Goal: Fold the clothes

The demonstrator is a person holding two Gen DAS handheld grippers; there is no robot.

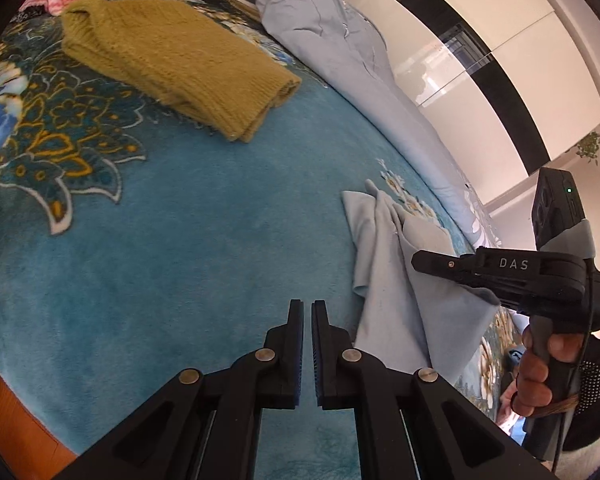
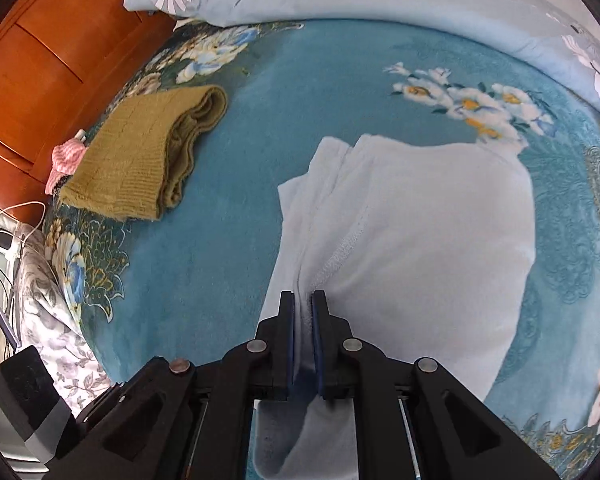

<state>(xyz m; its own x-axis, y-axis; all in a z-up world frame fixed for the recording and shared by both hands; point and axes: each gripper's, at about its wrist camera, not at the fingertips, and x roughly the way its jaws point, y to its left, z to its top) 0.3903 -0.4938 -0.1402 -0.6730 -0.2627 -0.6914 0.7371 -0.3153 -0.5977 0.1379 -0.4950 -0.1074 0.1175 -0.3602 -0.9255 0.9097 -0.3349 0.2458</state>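
Note:
A pale blue garment (image 2: 420, 240) lies rumpled on the teal floral blanket (image 2: 220, 260) that covers the bed. My right gripper (image 2: 303, 300) is shut on a bunched edge of it, near a stitched hem. In the left wrist view the same garment (image 1: 384, 280) hangs in folds from the right gripper (image 1: 420, 261), which a hand (image 1: 540, 372) holds. My left gripper (image 1: 307, 308) hovers over bare blanket (image 1: 180, 260) to the left of the garment, its fingers nearly together with nothing between them. A folded olive knitted sweater (image 1: 180, 60) lies farther back, also visible as the sweater (image 2: 140, 160) in the right wrist view.
A pale blue duvet with daisies (image 1: 320, 20) is heaped along the far side of the bed. A wooden headboard (image 2: 40, 60) stands behind the sweater, with a pink striped cloth (image 2: 66, 160) beside it. Chargers and cables (image 2: 4, 236) and grey floral bedding (image 2: 48, 312) lie off the left edge.

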